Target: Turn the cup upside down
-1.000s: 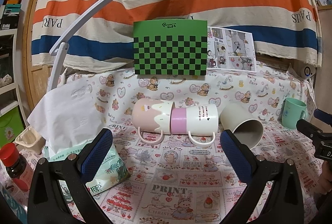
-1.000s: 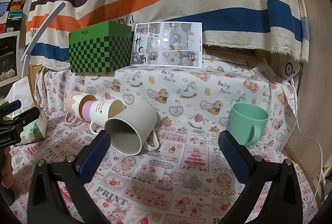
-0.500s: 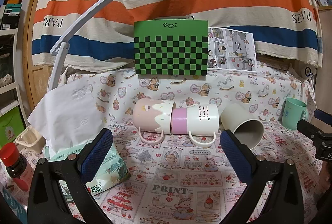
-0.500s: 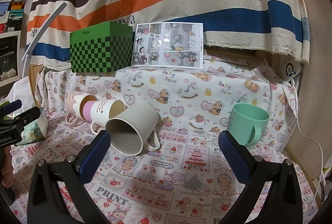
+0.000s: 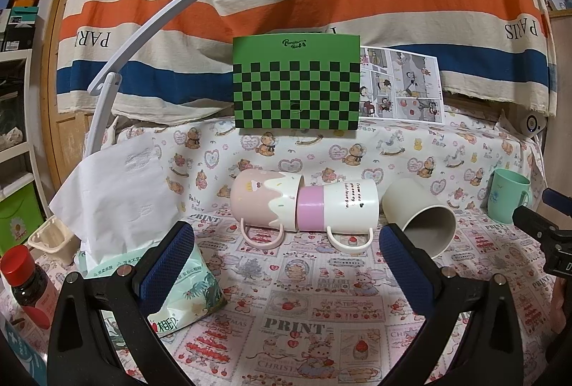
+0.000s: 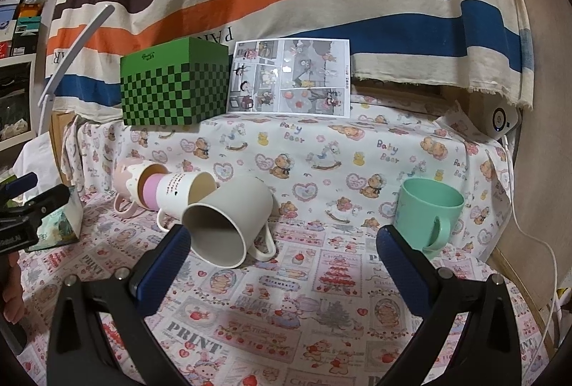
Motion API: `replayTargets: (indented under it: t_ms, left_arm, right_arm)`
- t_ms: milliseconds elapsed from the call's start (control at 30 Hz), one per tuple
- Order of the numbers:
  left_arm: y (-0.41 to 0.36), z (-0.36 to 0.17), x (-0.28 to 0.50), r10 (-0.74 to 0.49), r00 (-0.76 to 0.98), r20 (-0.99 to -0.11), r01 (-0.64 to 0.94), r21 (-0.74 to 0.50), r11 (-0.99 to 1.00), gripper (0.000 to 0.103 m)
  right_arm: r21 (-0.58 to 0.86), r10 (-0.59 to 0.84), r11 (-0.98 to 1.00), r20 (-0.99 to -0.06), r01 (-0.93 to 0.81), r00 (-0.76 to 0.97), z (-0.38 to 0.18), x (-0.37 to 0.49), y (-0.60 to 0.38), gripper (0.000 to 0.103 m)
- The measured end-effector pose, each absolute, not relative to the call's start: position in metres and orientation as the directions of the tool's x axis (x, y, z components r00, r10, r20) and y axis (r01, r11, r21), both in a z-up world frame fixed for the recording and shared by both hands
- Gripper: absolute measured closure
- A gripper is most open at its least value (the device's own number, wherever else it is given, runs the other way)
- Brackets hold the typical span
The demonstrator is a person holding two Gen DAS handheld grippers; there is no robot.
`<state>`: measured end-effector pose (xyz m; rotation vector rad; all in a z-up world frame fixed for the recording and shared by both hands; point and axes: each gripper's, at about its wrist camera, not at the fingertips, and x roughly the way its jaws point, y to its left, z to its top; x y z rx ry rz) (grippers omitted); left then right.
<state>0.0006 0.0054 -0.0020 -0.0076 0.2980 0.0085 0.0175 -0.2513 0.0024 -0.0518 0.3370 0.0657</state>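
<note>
A mint green cup [image 6: 428, 213] stands upright, mouth up, at the right of the cloth-covered table; it also shows in the left wrist view [image 5: 508, 195]. A cream mug [image 6: 230, 221] lies on its side, mouth toward me, also in the left wrist view [image 5: 419, 215]. A pink mug [image 5: 264, 204] and a white-and-pink mug [image 5: 339, 210] lie nested on their sides. My left gripper [image 5: 286, 264] is open and empty in front of the nested mugs. My right gripper [image 6: 284, 264] is open and empty, between the cream mug and the green cup.
A tissue pack [image 5: 150, 264] with a raised tissue and a red-capped bottle [image 5: 25, 282] sit at the left. A green checkered box [image 5: 296, 83] and a comic sheet [image 6: 289, 76] stand at the back. A white lamp arm [image 5: 150, 24] arches over the left. A cable [image 6: 536, 243] runs down the right.
Both views have shifted very slightly; the cups have not moved and both grippers stay open.
</note>
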Motion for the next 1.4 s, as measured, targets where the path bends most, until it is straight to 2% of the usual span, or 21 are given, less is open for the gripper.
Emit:
replayTargets:
  t_ms: [1400]
  left_arm:
    - [0.0069, -0.0017, 0.0009, 0.006, 0.955, -0.296, -0.008, -0.008, 1.000, 0.000]
  right_arm:
    - [-0.042, 0.066, 0.996, -0.337, -0.085, 0.939, 0.0013, 0.0169, -0.2482, 0.000]
